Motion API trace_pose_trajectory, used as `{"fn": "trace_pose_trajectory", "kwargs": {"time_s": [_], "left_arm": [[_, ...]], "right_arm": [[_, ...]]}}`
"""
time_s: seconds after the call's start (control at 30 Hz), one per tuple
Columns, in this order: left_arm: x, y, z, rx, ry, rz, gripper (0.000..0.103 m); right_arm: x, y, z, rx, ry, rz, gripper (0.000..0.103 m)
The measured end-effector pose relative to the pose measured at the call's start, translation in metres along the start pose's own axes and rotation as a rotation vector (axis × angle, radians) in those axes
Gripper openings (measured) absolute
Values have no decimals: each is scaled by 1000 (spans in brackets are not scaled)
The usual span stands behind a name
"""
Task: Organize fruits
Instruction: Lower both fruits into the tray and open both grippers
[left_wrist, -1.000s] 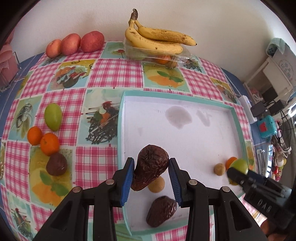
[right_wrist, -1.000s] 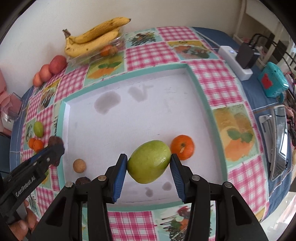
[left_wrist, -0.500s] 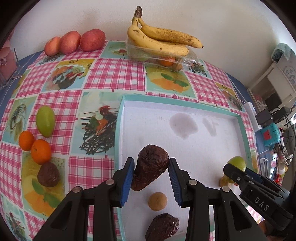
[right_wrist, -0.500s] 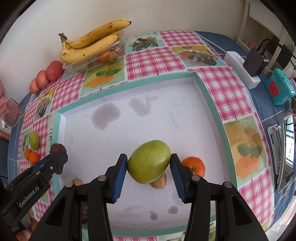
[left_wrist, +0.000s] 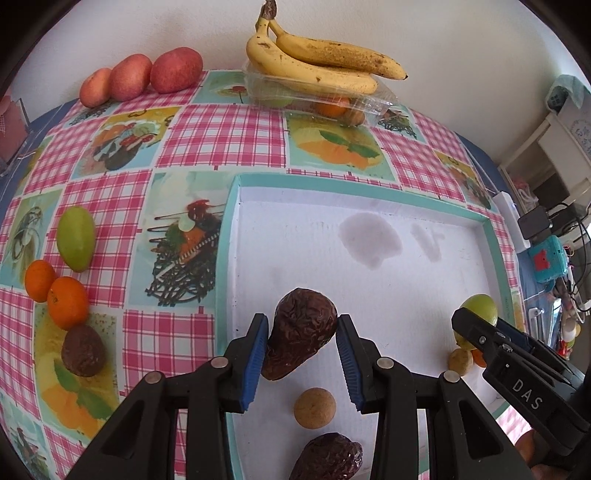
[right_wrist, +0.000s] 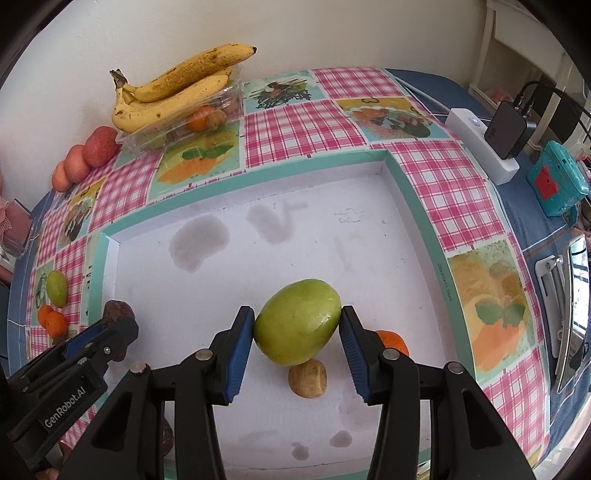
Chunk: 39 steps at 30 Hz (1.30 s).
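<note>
From my left camera, a wrinkled brown fruit (left_wrist: 327, 459) low in the tray (left_wrist: 226, 258) runs off the bottom edge. The right gripper (left_wrist: 480, 334) covers the lower part of the green fruit (left_wrist: 479, 308) and most of an orange (left_wrist: 479, 357) behind it. In the right camera, that orange (right_wrist: 393, 339) is half hidden behind a finger (right_wrist: 360, 363). I cannot make out the fruit in the clear box (left_wrist: 325, 99) under the bananas (left_wrist: 317, 64); the plastic blurs it. Far right, the clutter (left_wrist: 569, 325) is too small to tell.
</note>
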<state>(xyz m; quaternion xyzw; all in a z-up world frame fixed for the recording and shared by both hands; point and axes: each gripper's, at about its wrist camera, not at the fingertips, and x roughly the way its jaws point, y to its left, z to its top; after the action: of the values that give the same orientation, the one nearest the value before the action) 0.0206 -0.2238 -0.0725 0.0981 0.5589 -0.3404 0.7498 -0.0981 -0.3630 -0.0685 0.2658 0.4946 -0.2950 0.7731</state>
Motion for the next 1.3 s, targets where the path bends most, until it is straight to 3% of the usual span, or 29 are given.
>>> {"fn": "trace_pose_trajectory", "kwargs": {"time_s": [0.67,1.3], "left_arm": [[-2,1,0,0,7,3,41],[-32,1,10,1,-17,10,45]], "right_arm": [[7,-1,-3,-2,23,-9,49],[2,-1,-1,-18,4,-3,50]]}}
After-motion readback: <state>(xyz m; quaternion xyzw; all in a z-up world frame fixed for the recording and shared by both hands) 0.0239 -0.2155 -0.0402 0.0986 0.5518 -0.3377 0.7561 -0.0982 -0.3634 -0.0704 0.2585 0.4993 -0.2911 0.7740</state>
